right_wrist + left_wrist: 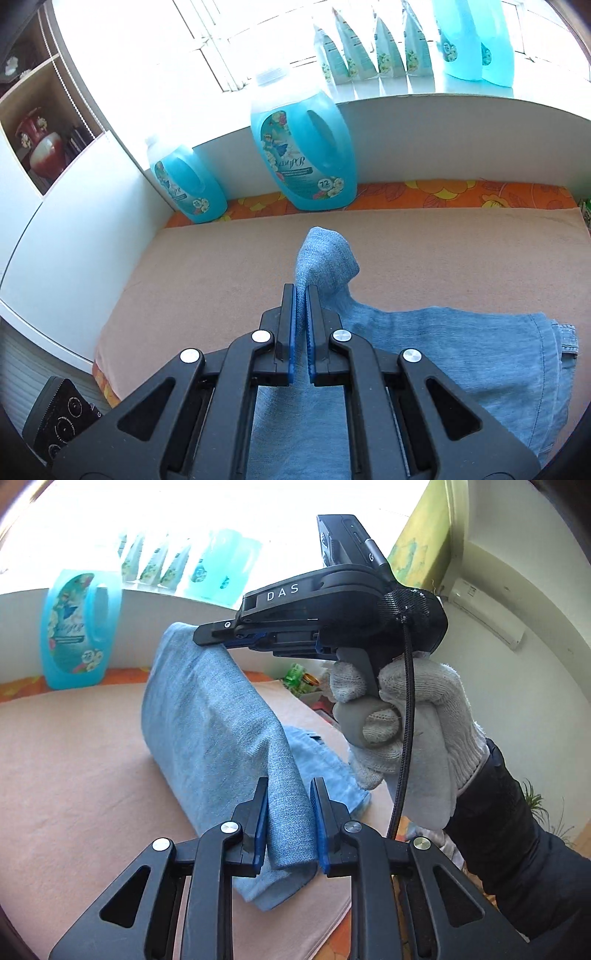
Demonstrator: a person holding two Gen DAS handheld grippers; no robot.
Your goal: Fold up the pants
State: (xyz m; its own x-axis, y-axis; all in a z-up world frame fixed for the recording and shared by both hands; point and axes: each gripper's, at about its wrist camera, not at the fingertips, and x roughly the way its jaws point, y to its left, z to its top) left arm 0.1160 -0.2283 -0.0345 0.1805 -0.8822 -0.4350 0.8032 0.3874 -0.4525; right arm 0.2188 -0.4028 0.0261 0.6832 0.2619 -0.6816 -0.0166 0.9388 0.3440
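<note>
Lifting the pants (207, 716) by one edge, both grippers clamp denim: left gripper (290, 823), right gripper (301, 332). Next, I judge, carry it across and lay it flat.

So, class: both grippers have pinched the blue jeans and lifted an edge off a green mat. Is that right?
Not quite: the mat is beige, not green, as the right wrist view shows. The rest holds: left gripper and right gripper pinch the blue jeans, edge lifted.
</note>
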